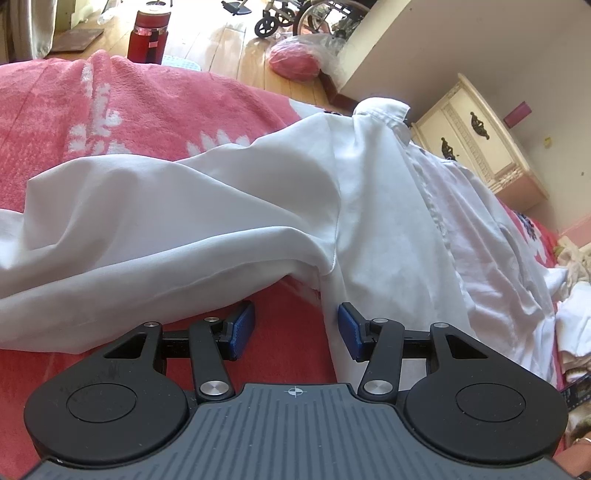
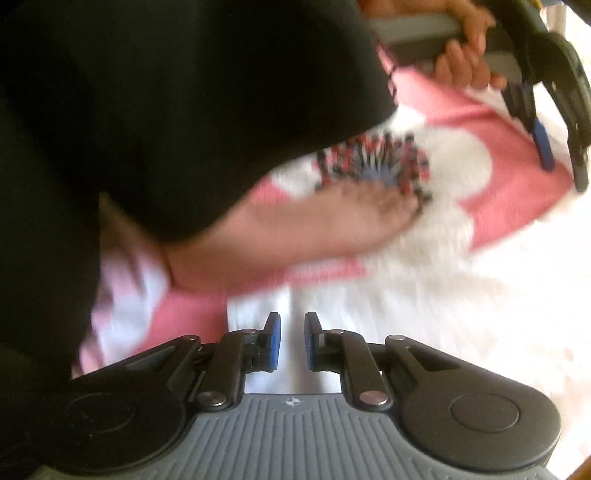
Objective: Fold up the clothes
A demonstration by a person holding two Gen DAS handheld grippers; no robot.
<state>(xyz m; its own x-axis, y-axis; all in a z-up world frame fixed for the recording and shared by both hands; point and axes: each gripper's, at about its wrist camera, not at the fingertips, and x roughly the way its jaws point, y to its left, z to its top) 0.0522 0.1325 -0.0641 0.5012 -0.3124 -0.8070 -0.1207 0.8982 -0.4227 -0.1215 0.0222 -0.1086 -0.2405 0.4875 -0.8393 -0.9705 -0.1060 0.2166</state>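
A white button-up shirt (image 1: pixel 229 206) lies spread and rumpled on a pink blanket (image 1: pixel 122 110), its collar (image 1: pixel 384 109) at the far end. My left gripper (image 1: pixel 297 326) hovers at the shirt's near edge, by the underarm seam; it is open, with only blanket between the blue pads (image 1: pixel 242 325). In the blurred right wrist view, my right gripper (image 2: pixel 291 339) sits low over white shirt cloth (image 2: pixel 424 302). Its jaws stand a narrow gap apart, and I see nothing pinched in them. The left gripper (image 2: pixel 550 147) shows at that view's top right, held by a hand (image 2: pixel 465 62).
A red bottle (image 1: pixel 149 35), a pink bag (image 1: pixel 295 62) and a wheelchair (image 1: pixel 295 14) are on the wooden floor beyond the bed. A cream cabinet (image 1: pixel 476 140) stands right. More clothes (image 1: pixel 576 280) are piled at the right. The person's bare foot (image 2: pixel 314 229) and black garment (image 2: pixel 166 110) crowd the right wrist view.
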